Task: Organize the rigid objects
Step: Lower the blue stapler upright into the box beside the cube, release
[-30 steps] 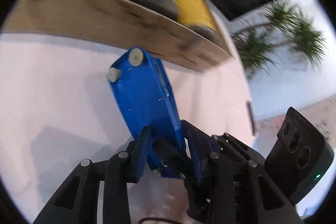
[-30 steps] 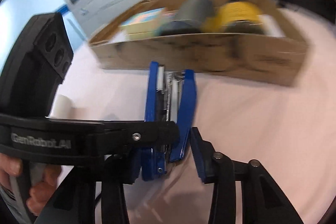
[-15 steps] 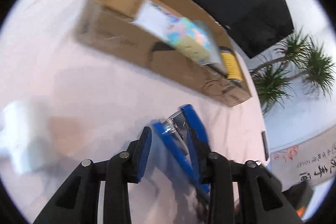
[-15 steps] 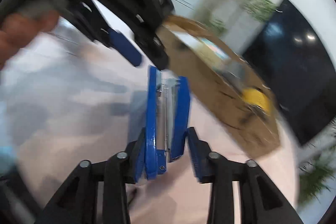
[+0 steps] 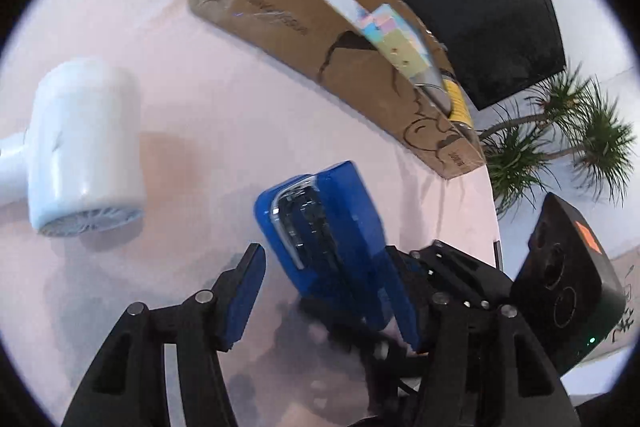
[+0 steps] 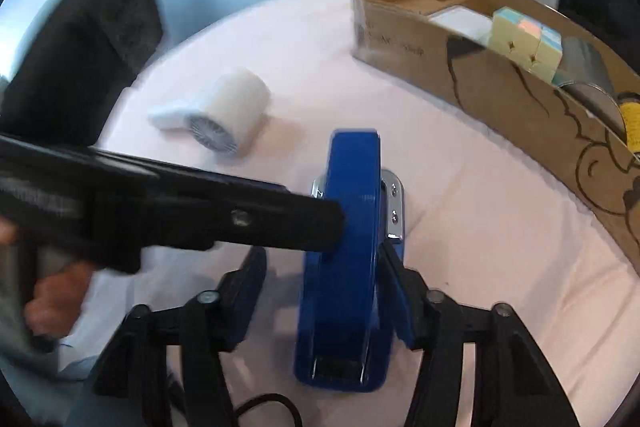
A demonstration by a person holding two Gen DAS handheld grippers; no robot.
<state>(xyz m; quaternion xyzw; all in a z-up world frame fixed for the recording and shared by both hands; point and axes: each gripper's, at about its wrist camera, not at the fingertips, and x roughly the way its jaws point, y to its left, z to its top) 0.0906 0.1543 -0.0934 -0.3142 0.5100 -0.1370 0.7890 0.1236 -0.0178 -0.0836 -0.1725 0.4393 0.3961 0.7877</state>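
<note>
Blue stapler (image 6: 348, 267) lies on the pink table (image 6: 480, 227), in front of the cardboard box (image 6: 500, 87) and near its long wall. It sits between the fingers of both grippers at once.

1. Left gripper (image 5: 324, 303): my jaws are opening with the stapler between them. One pad stands clear of it. I cannot tell whether the other touches.
2. Right gripper (image 6: 320, 291): jaws apart. One pad lies against the stapler's side, the other stands off it with a visible gap. I judge this is no firm grip yet.
3. Before any lift toward the box, bring both right pads flat onto the stapler's long sides, low on the body. The hinged top could swing open if I pinch near the nose.
4. Draw the left gripper away from the box side first, to avoid fouling.
5. Aim for the box end nearest the white hair dryer (image 6: 236, 111), where bare cardboard shows. The pastel cube (image 6: 524, 39) fills the middle.
</note>
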